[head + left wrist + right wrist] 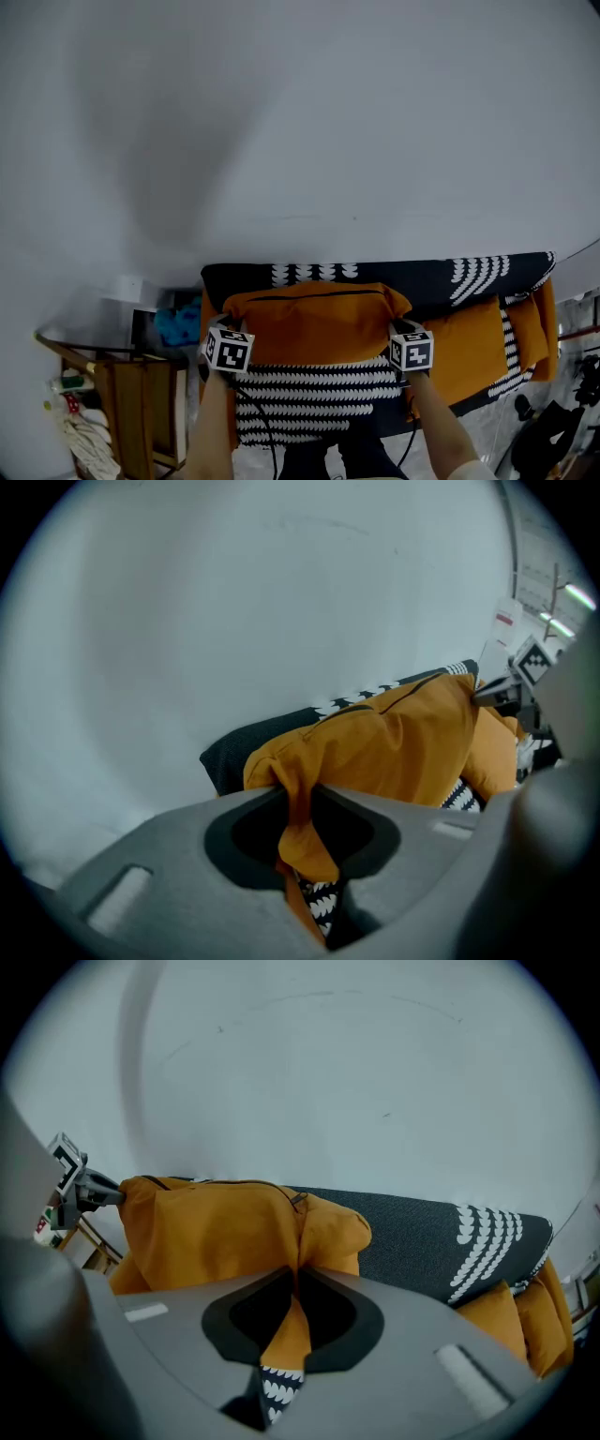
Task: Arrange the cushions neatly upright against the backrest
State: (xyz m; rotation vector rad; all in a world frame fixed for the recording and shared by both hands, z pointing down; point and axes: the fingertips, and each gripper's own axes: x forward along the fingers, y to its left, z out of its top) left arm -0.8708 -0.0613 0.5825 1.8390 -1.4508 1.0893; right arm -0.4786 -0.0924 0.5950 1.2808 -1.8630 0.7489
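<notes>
An orange cushion [314,323] with a dark zip along its top stands upright in front of the dark backrest [431,278], which has white pattern rows. My left gripper [228,325] is shut on the cushion's left corner, and orange fabric [298,808] is pinched between its jaws. My right gripper [401,325] is shut on the right corner, where the fabric [295,1293] is bunched between the jaws. A second orange cushion [478,342] leans against the backrest to the right. Below the held cushion the black-and-white striped seat [319,398] shows.
A wooden stand [141,403] is at the sofa's left end, with a blue object [178,323] behind it. A plain white wall [300,122] rises behind the backrest. Dark gear [548,436] lies on the floor at the lower right.
</notes>
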